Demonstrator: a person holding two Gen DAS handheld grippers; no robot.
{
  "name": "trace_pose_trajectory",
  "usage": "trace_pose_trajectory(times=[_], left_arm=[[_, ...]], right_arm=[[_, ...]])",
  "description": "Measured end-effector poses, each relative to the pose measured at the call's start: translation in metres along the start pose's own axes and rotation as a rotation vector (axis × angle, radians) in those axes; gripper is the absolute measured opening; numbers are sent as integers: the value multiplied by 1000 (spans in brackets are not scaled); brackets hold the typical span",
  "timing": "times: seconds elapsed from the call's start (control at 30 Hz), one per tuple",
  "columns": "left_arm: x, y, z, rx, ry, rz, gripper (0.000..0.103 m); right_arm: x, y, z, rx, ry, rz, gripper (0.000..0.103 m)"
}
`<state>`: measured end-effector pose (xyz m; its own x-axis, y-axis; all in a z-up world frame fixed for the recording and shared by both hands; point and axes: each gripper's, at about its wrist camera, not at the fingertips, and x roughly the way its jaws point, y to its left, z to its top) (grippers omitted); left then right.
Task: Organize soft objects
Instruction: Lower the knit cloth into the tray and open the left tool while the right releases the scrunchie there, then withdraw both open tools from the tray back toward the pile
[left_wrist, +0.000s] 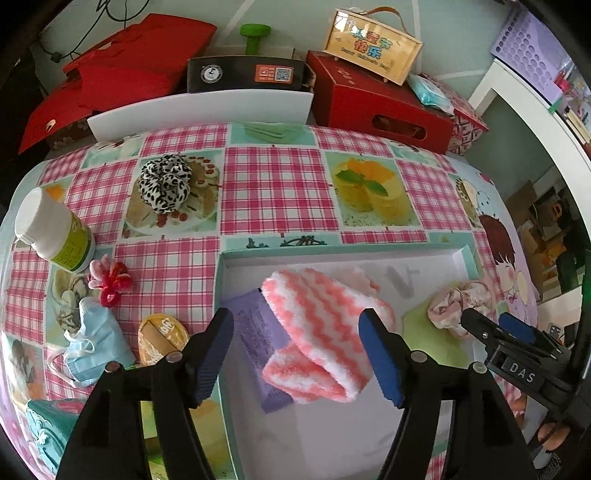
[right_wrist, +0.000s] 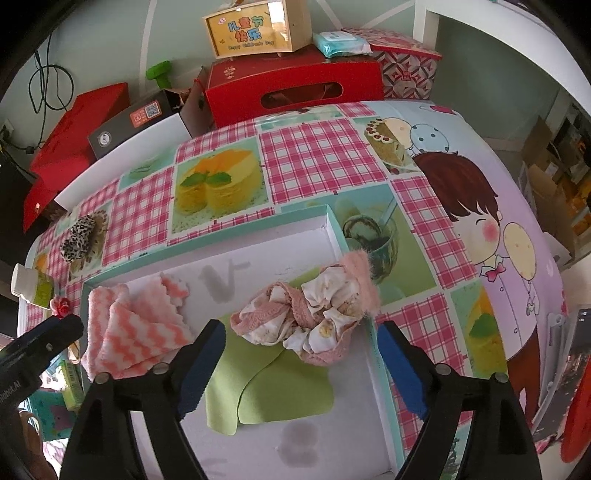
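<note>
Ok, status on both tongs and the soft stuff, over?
Left tongs open over striped cloth in tray. Right tongs open near pink scrunchie. Leopard scrunchie, mask outside. Nothing blocking.

- Landmark: the shallow white tray (left_wrist: 424, 258), with low teal walls.
- Inside it, the pink-striped cloth (left_wrist: 317, 332) fills the left half and the floral scrunchie (right_wrist: 306, 317) crowds the right wall; a bare strip lies between them.
- Beyond the tray's far wall the checked tablecloth (left_wrist: 273, 184) lies open up to the red box (left_wrist: 376, 103).
- Left of the tray, a leopard scrunchie (left_wrist: 164, 184), white bottle (left_wrist: 55, 232) and blue mask (left_wrist: 92, 336) clutter the way.
</note>
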<state>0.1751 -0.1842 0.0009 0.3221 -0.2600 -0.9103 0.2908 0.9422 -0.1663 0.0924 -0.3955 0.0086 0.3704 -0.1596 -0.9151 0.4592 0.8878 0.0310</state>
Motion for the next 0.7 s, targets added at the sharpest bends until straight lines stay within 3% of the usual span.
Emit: trace_pose_trajectory(times=[0.2, 0.7], left_arm=[[0, 9, 2, -24, -33, 20, 96], [-2, 32, 5, -98, -43, 16, 96]], right_arm=[[-5, 2, 2, -22, -35, -9, 103], [-5, 0, 2, -8, -36, -34, 103]])
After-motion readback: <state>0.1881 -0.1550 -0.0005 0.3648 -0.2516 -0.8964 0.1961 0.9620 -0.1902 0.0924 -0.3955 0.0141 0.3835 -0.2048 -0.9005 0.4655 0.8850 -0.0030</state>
